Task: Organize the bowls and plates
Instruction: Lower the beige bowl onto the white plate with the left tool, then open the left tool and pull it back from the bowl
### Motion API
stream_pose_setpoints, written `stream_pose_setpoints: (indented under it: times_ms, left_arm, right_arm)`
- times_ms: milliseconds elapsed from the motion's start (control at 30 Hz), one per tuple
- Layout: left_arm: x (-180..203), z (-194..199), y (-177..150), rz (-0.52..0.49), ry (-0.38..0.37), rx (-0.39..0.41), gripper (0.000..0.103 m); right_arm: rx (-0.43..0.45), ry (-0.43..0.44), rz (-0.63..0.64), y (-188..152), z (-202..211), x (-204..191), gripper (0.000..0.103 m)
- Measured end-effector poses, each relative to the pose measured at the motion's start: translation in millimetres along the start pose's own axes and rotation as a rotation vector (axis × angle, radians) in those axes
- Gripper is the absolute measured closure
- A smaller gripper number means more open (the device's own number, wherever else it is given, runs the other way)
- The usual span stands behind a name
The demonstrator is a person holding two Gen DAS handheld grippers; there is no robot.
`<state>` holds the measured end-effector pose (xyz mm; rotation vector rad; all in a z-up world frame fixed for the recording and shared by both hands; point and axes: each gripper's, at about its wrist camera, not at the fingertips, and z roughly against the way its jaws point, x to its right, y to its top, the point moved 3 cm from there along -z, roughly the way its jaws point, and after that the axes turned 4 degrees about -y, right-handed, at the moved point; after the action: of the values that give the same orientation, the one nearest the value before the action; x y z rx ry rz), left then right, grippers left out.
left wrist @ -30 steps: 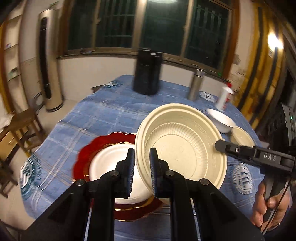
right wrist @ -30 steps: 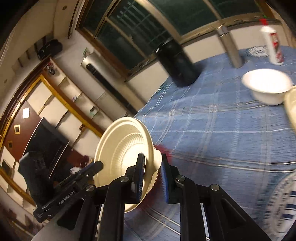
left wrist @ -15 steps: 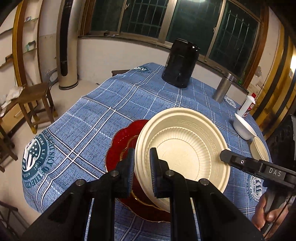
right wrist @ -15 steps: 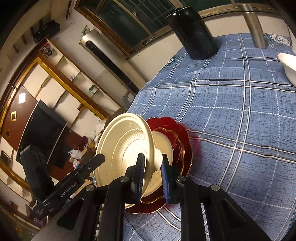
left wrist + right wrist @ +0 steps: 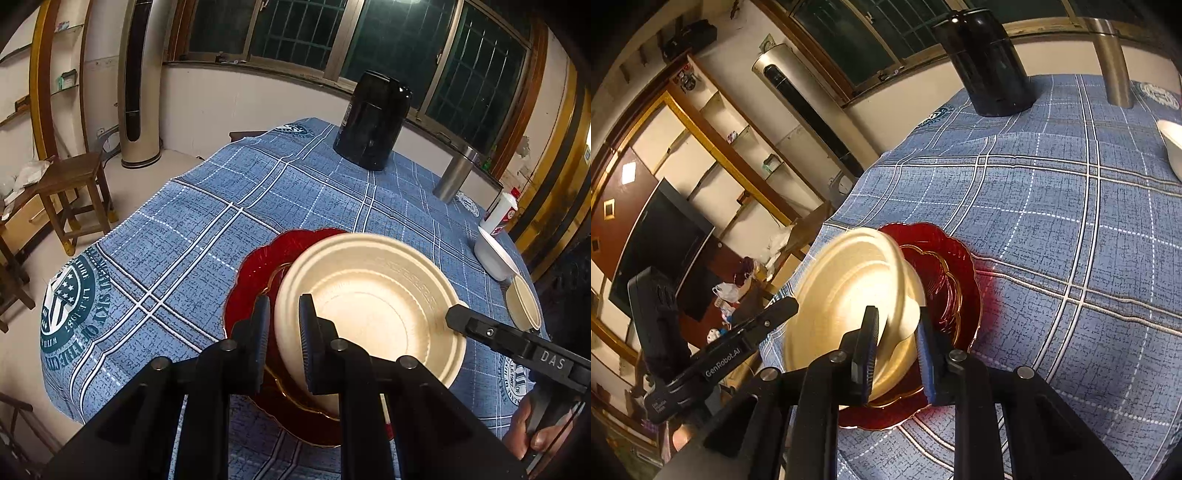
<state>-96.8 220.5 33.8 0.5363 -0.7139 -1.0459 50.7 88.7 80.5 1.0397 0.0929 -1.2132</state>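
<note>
Loosening right claw (image 5: 895, 349) (left claw (image 5: 282, 339) pinching cream bowl (image 5: 373, 299)), lowered onto red plate (image 5: 258, 269).

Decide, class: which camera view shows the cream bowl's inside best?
The left wrist view: the cream bowl faces it, its whole ribbed inside sharp. The right wrist view sees the bowl obliquely and blurred.

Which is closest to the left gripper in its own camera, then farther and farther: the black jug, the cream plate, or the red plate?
1. Cream plate, rim between the left gripper fingers.
2. Red plate, just underneath.
3. Black jug, far end of the table.
</note>
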Motion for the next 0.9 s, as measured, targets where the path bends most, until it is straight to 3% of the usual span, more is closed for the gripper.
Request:
stream_pose_setpoints:
  times_ms: [367,900]
  left_arm:
    - [10.1,16.2,5.3,-0.02,0.0,0.043,0.088]
    - [77.8,31.3,2.8,-0.157,-0.044,0.05,0.088]
  right_arm:
    - [0.074,-0.041,0.066,-3.0,33.4,-7.9,0.072]
    - [0.173,-0.104,0.066,-9.0,81.5,17.3,0.069]
